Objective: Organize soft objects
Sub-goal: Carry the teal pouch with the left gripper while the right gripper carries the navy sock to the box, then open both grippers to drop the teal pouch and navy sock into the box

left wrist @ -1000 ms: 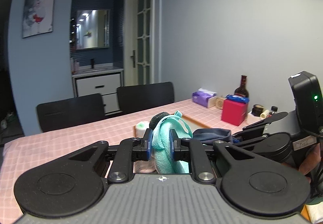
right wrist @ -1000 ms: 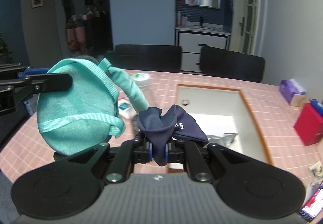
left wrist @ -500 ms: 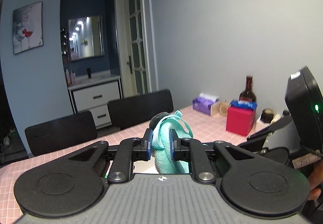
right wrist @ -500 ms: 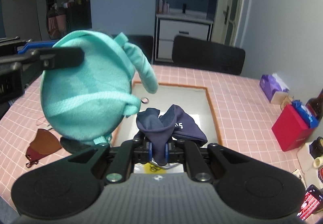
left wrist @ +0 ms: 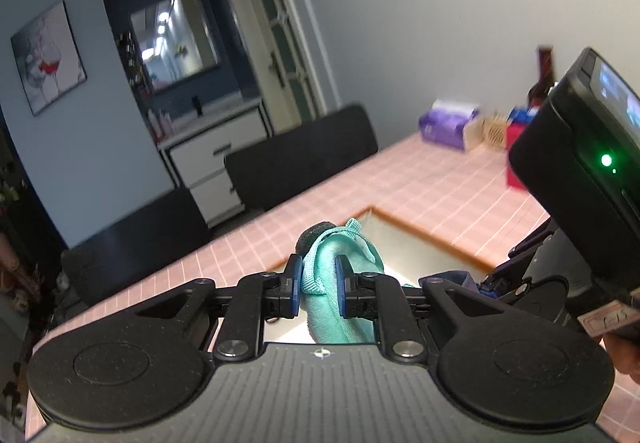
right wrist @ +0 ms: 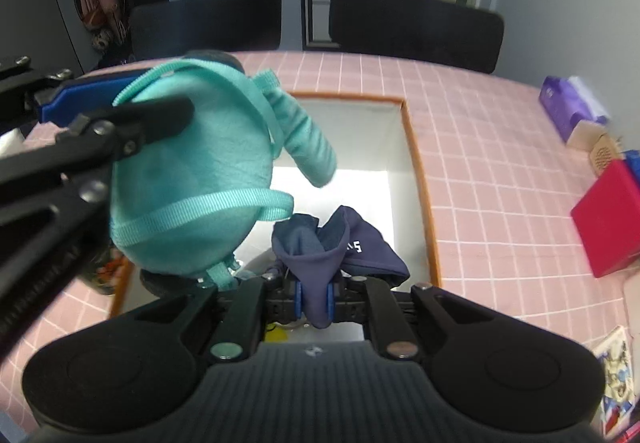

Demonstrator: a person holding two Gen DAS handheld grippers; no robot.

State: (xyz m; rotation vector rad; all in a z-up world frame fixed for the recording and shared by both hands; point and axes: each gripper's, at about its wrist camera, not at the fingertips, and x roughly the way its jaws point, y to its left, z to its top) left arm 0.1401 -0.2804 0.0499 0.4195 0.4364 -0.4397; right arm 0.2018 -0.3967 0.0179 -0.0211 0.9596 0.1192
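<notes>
Two soft things were held in the air over an open white box (right wrist: 400,147) with an orange-brown rim, set on a table covered in pink checked cloth (right wrist: 500,179). The first was a teal plush pouch with webbing straps (right wrist: 192,179), pinched at its upper edge between the closed blue pads of the left gripper (left wrist: 318,285). It hung above the left part of the box, with a soft teal flap dangling over the white interior. The second was a navy blue fabric piece with small white lettering (right wrist: 336,247), bunched and clamped between the closed pads of the right gripper (right wrist: 314,297), low over the near end of the box.

Compared with a second earlier, both grippers had travelled across the table and dropped a little. The box, which then lay ahead and off to one side, now sat directly beneath both items, and the right wrist view looked more steeply down into it. Both grips looked unchanged. That suggested the carrying step was nearly done and letting go into the box would come next.

Further out, a purple tissue pack (right wrist: 568,107) and a red box (right wrist: 608,215) stood at the right side of the table. Two black chairs (right wrist: 416,27) stood at the far side.
</notes>
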